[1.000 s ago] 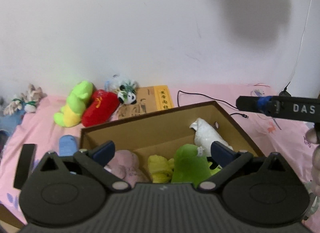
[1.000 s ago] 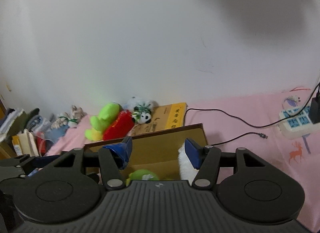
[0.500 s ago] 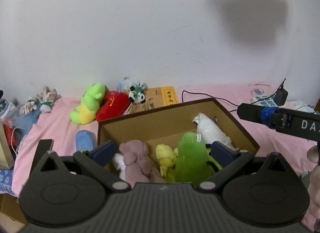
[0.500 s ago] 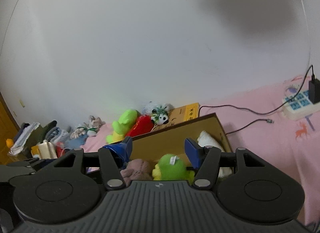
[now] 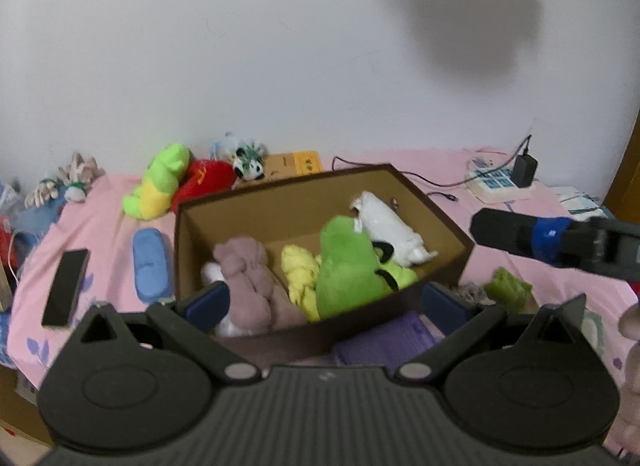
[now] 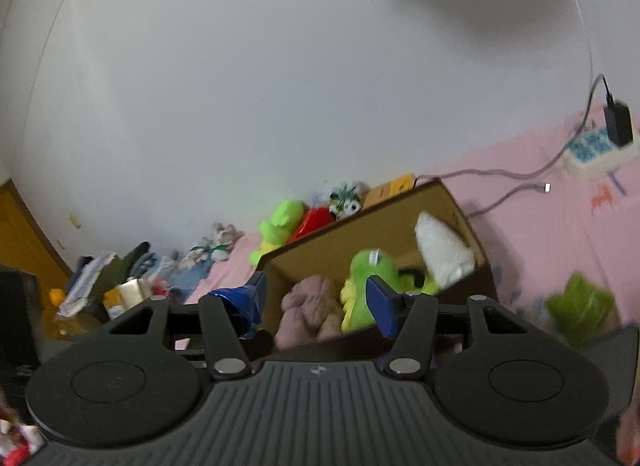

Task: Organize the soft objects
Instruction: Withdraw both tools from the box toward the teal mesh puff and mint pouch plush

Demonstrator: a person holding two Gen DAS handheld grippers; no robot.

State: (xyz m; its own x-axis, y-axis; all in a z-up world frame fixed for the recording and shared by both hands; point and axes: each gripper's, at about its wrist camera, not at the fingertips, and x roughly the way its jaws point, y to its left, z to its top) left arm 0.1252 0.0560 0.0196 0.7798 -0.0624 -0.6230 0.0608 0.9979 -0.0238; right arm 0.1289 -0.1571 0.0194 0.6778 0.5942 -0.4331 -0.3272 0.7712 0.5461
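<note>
Pink bedsheet (image 5: 104, 221), toy-filled box (image 5: 440, 217) beyond left claw (image 5: 324, 306)

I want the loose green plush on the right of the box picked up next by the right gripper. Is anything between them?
Nothing visible blocks it. The green plush lies on the pink sheet right of the cardboard box, off to the right of the right gripper, whose fingers stand open and empty.

At the frame's centre, the cardboard box (image 6: 436, 201) is holding a green plush (image 6: 372, 270), a mauve plush (image 6: 310, 302) and a white plush (image 6: 442, 252).
</note>
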